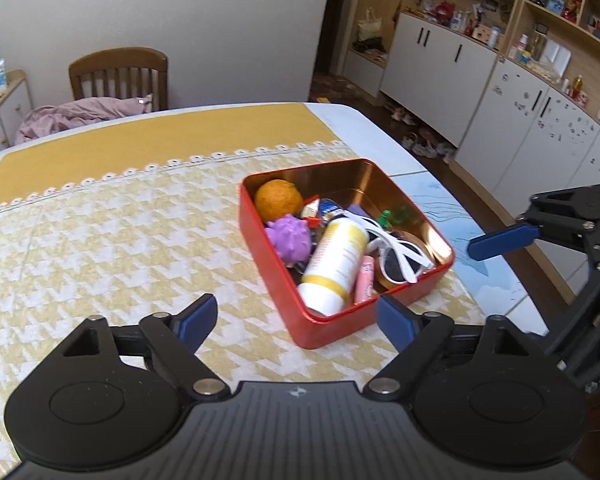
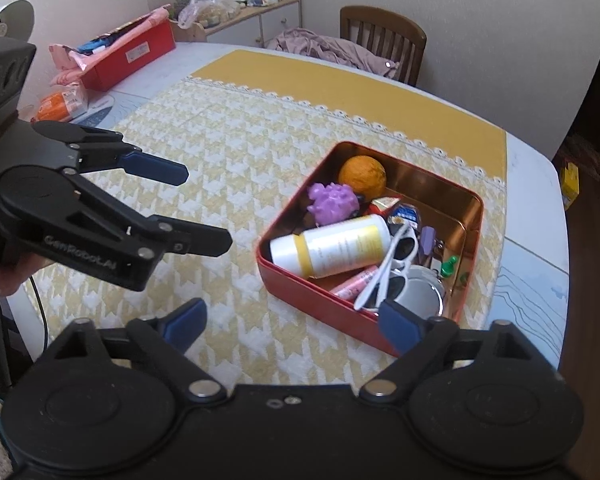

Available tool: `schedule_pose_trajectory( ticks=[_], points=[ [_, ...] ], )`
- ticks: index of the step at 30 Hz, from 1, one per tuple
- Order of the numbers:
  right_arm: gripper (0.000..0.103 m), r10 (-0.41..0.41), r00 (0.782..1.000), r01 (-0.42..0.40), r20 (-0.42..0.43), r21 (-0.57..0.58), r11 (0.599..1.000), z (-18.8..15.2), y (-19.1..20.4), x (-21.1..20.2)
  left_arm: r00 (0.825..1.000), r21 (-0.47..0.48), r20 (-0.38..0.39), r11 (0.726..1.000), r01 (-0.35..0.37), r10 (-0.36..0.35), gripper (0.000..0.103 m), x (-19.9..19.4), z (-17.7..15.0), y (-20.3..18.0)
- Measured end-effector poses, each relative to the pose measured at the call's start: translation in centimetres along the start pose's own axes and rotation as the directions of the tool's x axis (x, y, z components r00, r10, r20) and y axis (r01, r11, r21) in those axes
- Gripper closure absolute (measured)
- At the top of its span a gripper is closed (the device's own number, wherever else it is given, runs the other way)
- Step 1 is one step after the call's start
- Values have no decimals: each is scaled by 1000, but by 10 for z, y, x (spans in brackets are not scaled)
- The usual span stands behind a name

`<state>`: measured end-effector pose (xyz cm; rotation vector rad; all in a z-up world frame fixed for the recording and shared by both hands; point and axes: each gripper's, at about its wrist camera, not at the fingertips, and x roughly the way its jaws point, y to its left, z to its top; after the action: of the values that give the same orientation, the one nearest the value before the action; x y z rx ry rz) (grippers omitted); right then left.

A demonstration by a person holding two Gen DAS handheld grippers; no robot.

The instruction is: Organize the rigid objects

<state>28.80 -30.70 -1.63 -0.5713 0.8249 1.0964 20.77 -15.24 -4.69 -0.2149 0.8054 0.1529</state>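
Showing the end of a tidying sequence, both views present a shallow red metal tin with a coppery inside, set on the yellow-and-white houndstooth cloth of the bench near its far right corner. The loose rigid items are gathered inside it so that the cloth around it is left free: an orange ball in the far corner, a purple spiky toy just beside it, a white cylindrical bottle with yellow bands laid on its side across the middle, a pink tube touching the bottle, white-framed sunglasses resting partly over a round tin lid, and a small green piece by the wall. The left gripper is held with its blue pads spread wide and nothing between them, near the tin's near corner. The right gripper is likewise spread and empty, beside the tin's near wall. The spread, empty state of both is judged to mean that no item is being carried; whether anything remains to be sorted elsewhere cannot be told.
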Motion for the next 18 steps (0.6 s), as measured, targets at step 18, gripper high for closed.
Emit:
schedule_pose_trajectory(
  ticks=[18],
  points=[
    [0, -72, 989, 64, 128, 60, 996, -15, 5, -22, 998, -56, 53, 998, -33, 36, 9, -26, -23, 6]
  ],
)
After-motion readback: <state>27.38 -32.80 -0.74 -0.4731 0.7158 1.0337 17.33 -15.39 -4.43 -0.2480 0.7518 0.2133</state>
